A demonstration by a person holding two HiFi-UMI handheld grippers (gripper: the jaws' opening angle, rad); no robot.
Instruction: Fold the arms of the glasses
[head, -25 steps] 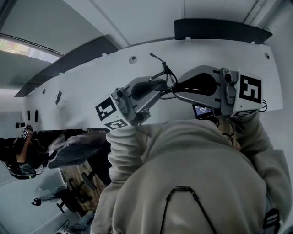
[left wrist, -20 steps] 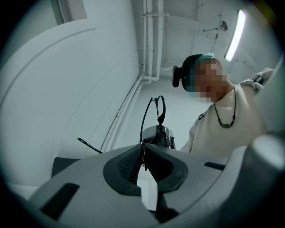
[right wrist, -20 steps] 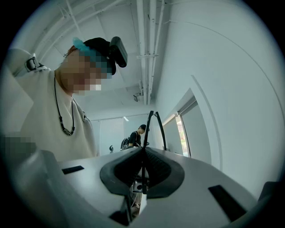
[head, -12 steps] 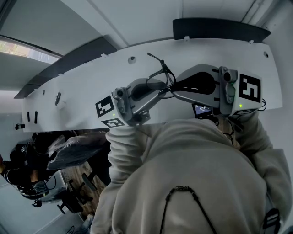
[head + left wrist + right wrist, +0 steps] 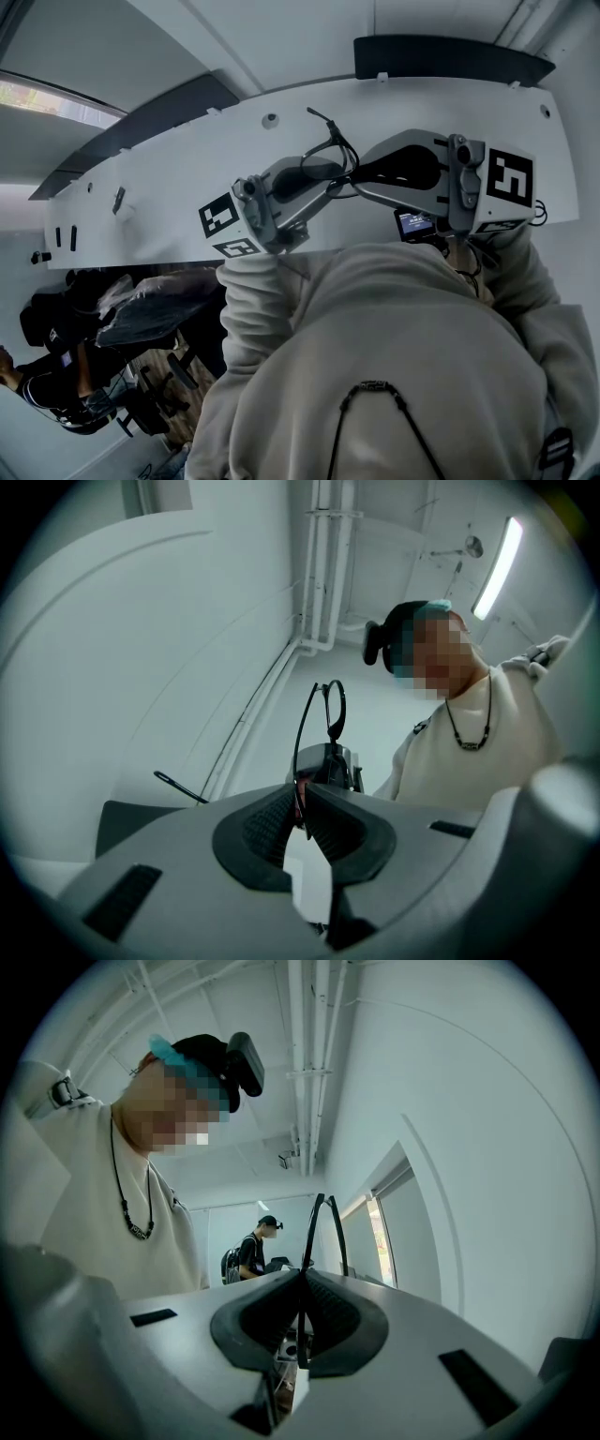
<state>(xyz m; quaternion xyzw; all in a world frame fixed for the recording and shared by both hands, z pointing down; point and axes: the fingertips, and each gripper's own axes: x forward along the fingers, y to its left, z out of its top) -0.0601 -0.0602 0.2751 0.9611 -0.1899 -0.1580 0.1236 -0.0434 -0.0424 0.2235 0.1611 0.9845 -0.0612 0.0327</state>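
Glasses (image 5: 339, 150) sit clamped at the nearly meeting tips of both tools. The left gripper (image 5: 302, 810) is closed on one thin black frame part and the right gripper (image 5: 301, 1321) on another. One arm (image 5: 319, 117) juts out beyond the left gripper's tip.

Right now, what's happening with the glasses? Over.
Left gripper shut on glasses rim. Right gripper shut on it too. One arm sticking out, not folded yet. Nothing blocking in view.
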